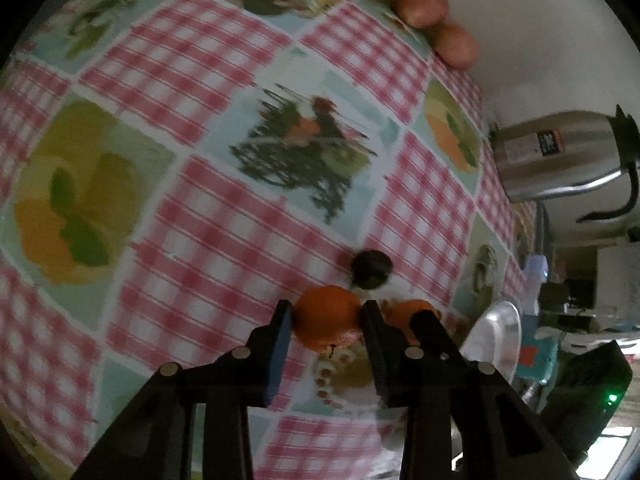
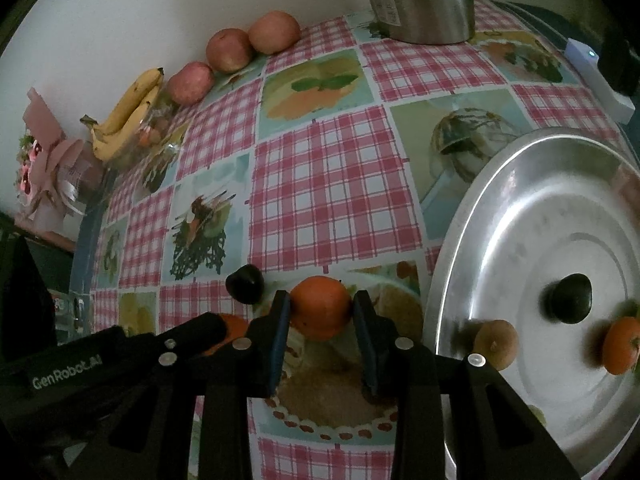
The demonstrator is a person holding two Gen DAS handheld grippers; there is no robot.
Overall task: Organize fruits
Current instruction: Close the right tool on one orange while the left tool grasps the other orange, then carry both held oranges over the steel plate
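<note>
My left gripper [image 1: 326, 322] is shut on an orange tangerine [image 1: 326, 320] just above the checked tablecloth. My right gripper [image 2: 320, 310] is shut on another tangerine [image 2: 320, 307]; it shows in the left wrist view [image 1: 404, 314] behind the other gripper's finger. The left gripper's tangerine [image 2: 234, 330] peeks out at the left of the right wrist view. A dark plum [image 1: 371, 268] [image 2: 245, 283] lies just beyond both. A steel tray [image 2: 540, 280] [image 1: 496, 336] at the right holds a dark fruit [image 2: 570, 298], a brownish fruit [image 2: 496, 343] and a tangerine [image 2: 622, 344].
Three apples [image 2: 230, 50] [image 1: 420, 4] and a banana bunch [image 2: 128, 114] line the wall at the table's far edge. A steel kettle [image 2: 424, 0] [image 1: 560, 156] stands at the back. A white device [image 2: 596, 76] lies past the tray. Wrapped flowers [image 2: 44, 160] stand at the far left.
</note>
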